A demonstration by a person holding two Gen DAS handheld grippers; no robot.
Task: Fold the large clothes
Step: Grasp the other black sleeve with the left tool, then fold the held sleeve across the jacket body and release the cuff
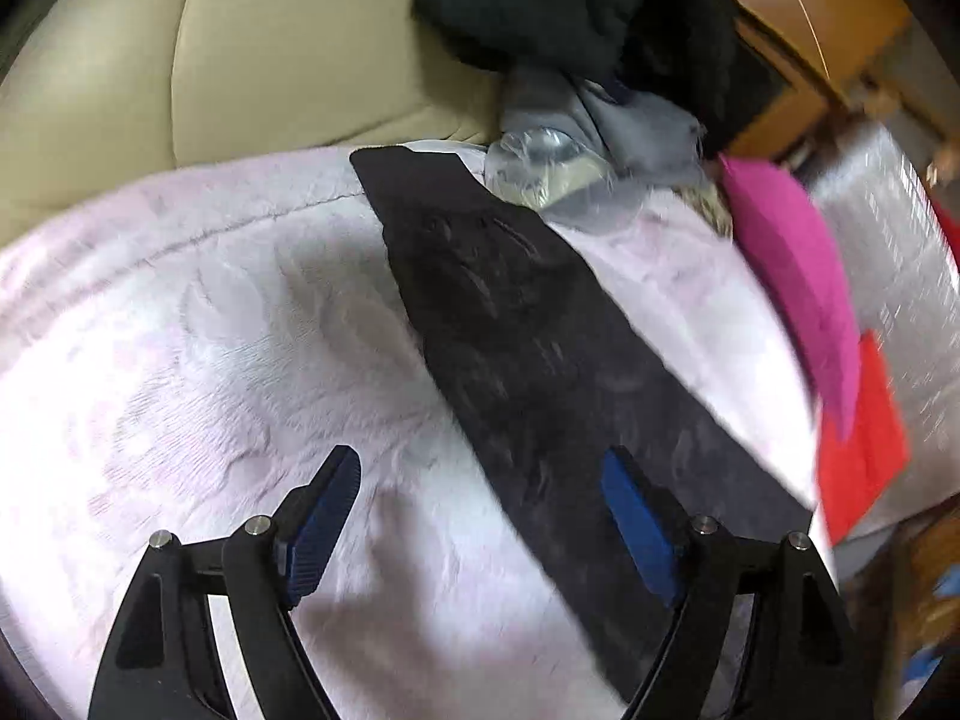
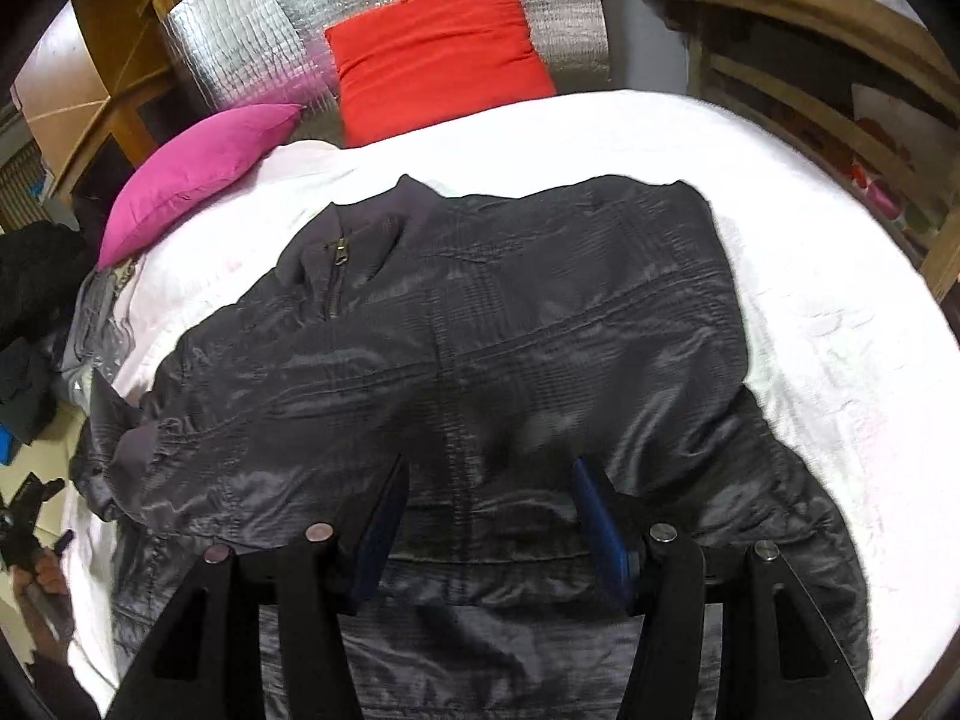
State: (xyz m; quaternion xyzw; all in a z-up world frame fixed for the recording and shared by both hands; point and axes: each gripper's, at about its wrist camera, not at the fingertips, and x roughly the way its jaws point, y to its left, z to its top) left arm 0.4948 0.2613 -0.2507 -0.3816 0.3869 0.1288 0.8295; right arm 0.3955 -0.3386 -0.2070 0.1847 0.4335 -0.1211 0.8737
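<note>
Right claw (image 2: 486,516) above jacket (image 2: 480,330).

Dark grey jacket (image 2: 480,360); pale pink blanket (image 2: 810,330); magenta pillow (image 2: 198,174); red cushion (image 2: 438,54).

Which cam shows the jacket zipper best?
Right wrist. The jacket lies spread on the white blanket, and its brass zipper shows at the collar. Left wrist shows only one dark strip of the jacket, blurred, with no zipper visible.
</note>
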